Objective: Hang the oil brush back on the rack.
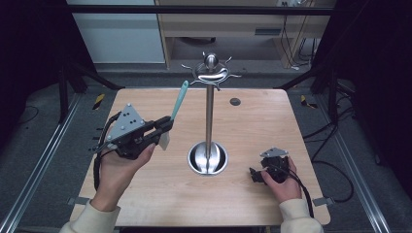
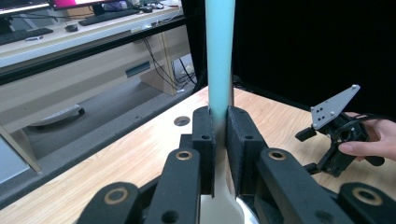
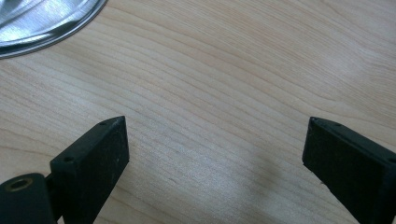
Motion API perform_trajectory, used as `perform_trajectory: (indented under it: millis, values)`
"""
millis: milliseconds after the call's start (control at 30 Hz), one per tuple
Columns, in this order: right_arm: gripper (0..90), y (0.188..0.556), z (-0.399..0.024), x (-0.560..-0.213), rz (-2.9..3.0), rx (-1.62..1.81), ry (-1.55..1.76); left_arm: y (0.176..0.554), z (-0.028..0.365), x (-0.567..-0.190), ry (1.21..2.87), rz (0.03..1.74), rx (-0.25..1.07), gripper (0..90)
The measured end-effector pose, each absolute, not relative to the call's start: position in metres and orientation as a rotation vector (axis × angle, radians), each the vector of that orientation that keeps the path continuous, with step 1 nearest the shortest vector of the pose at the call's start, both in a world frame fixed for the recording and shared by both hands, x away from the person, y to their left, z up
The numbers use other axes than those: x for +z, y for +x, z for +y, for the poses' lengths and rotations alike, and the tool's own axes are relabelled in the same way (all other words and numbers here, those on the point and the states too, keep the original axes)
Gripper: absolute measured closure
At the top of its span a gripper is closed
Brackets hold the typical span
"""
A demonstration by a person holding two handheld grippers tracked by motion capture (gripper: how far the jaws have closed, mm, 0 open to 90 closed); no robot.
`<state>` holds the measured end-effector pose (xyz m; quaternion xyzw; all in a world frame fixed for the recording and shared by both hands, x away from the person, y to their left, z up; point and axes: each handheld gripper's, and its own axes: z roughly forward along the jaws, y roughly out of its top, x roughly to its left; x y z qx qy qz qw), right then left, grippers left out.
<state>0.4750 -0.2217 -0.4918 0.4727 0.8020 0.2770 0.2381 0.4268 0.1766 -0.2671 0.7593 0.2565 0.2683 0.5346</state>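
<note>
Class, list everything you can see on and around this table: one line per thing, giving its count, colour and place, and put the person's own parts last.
Spatula: one, teal handle with pale blade, clamped in the left gripper, handle pointing up and away.
Utensil stand: one, shiny steel, table centre, round base, hooks on top.
Table: one, light wood.
Hole: one, dark, far side of the table.
Left gripper: one, black, shut on the spatula.
Right gripper: one, black, jaws open over bare wood near the stand's base.

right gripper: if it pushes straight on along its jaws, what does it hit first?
Likely the bare wooden tabletop: the right gripper, jaws open and empty, points down at it. The stand's steel base sits off to the side.
</note>
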Motion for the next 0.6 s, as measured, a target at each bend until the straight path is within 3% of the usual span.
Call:
perform_trajectory:
  millis: [600]
  values:
    - [7.9, 0.4748, -0.2217, -0.4916, 2.196, 0.759, 1.297, 0.4271, 0.1726, -0.2657, 1.826, 0.610, 0.637, 81.9]
